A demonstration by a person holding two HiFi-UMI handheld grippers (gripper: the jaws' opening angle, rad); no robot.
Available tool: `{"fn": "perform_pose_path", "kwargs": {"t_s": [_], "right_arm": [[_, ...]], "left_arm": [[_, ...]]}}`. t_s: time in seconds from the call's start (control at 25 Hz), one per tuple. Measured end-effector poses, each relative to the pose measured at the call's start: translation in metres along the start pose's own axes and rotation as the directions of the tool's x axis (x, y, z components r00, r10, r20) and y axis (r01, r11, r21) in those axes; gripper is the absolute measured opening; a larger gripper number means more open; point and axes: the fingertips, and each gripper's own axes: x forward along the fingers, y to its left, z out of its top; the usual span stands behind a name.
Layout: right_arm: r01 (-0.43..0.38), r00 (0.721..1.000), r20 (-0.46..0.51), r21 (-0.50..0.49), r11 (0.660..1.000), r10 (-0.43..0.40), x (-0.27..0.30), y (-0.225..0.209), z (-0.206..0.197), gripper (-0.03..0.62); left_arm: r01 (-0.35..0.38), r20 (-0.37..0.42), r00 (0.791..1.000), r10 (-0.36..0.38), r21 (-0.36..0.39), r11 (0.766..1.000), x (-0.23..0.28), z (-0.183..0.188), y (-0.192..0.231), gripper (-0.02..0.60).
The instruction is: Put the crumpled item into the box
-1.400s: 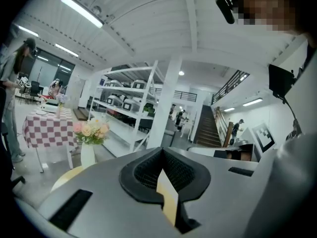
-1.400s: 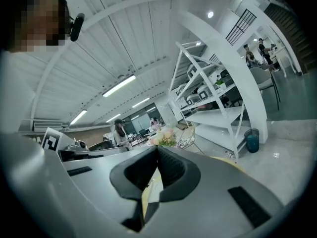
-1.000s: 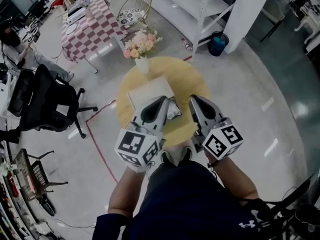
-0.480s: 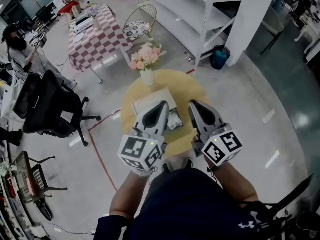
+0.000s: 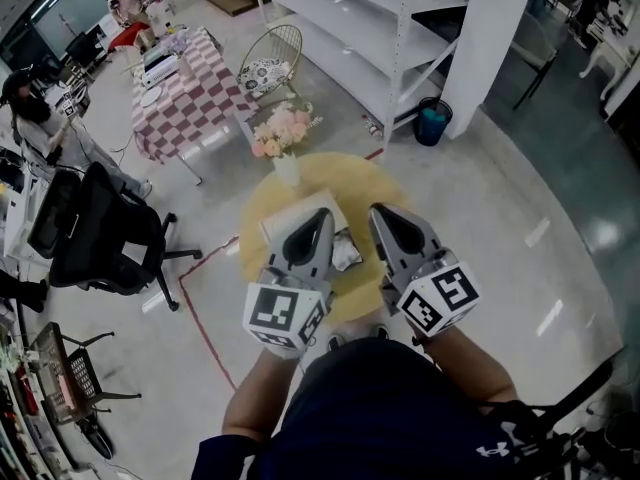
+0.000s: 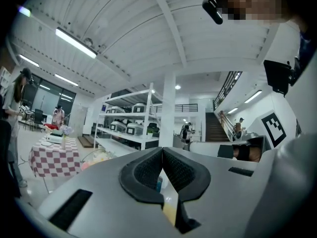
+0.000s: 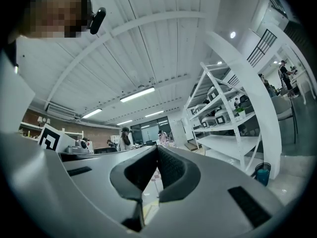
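The left gripper (image 5: pixel 319 216) covers most of the white box (image 5: pixel 275 228) near the left edge of the table (image 5: pixel 350 173). The crumpled silver item (image 5: pixel 346 253) lies on the table between the left gripper and the right gripper (image 5: pixel 379 212), partly hidden. Both grippers' jaws are pressed together, holding nothing.

**A:** Entry one, left gripper (image 5: pixel 322 214)?
**B:** Grey moulded shell with black rectangular slots (image 6: pixel 70 208). Black ribbed pads (image 6: pixel 147 173). White marker cube (image 5: pixel 285 315) with black square patterns.
**A:** Entry two, right gripper (image 5: pixel 376 211)?
**B:** Same build. The second marker cube (image 5: pixel 440 298) has different patterns.
**A:** Clothing?
**B:** Dark navy shirt (image 5: pixel 380 408), short sleeves, small white logo (image 5: pixel 493 449).
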Motion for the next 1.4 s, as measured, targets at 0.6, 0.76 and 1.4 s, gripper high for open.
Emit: {"fn": "perform_pose_path", "kwargs": {"t_s": [0.6, 0.76, 1.4], "right_arm": [[-0.001, 1.000, 0.027, -0.017, 1.000, 0.002, 0.004, -0.004, 0.004, 0.005], [-0.005, 1.000, 0.020, -0.018, 1.000, 0.006, 0.005, -0.005, 0.001, 0.005], [-0.015, 1.000, 0.010, -0.018, 1.000, 0.015, 0.005, -0.007, 0.000, 0.005]], "left_arm": [[-0.015, -0.011, 1.000, 0.015, 0.012, 1.000, 0.007, -0.002, 0.007, 0.017], [-0.020, -0.009, 1.000, 0.020, 0.017, 1.000, 0.009, -0.004, 0.010, 0.017], [-0.003, -0.038, 0.999, 0.003, 0.002, 1.000, 0.016, -0.012, 0.002, 0.017]]}}
